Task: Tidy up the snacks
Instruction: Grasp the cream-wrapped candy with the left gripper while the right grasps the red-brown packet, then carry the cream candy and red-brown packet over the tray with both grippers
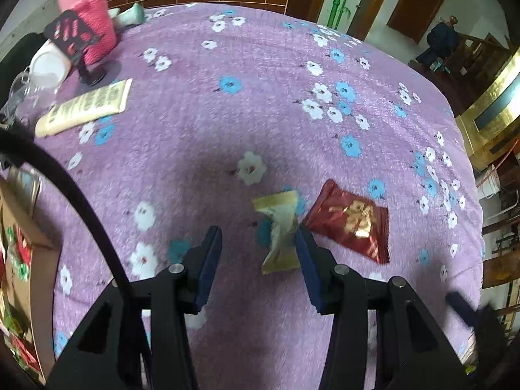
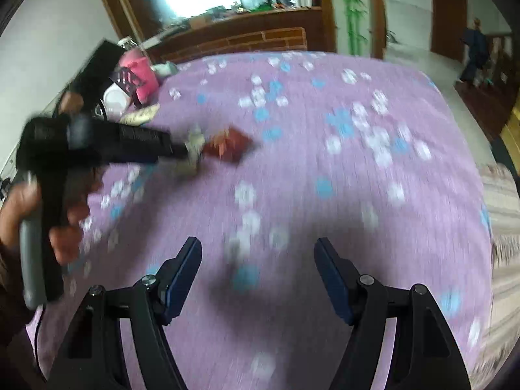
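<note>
- One left gripper (image 1: 258, 232), jaws spread wide, nothing held.
- One cream snack packet (image 1: 280, 231) on the purple cloth (image 1: 227, 113), beside its right finger.
- One red snack packet (image 1: 352, 221) just right.
- One right gripper (image 2: 256, 243), jaws apart, empty.

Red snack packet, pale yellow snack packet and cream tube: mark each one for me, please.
Red snack packet (image 1: 352, 219): left wrist view, on the gold print at its middle.
Pale yellow snack packet (image 1: 280, 230): left wrist view, on its pinched waist.
Cream tube (image 1: 86, 106): left wrist view, on the printed flat body.
</note>
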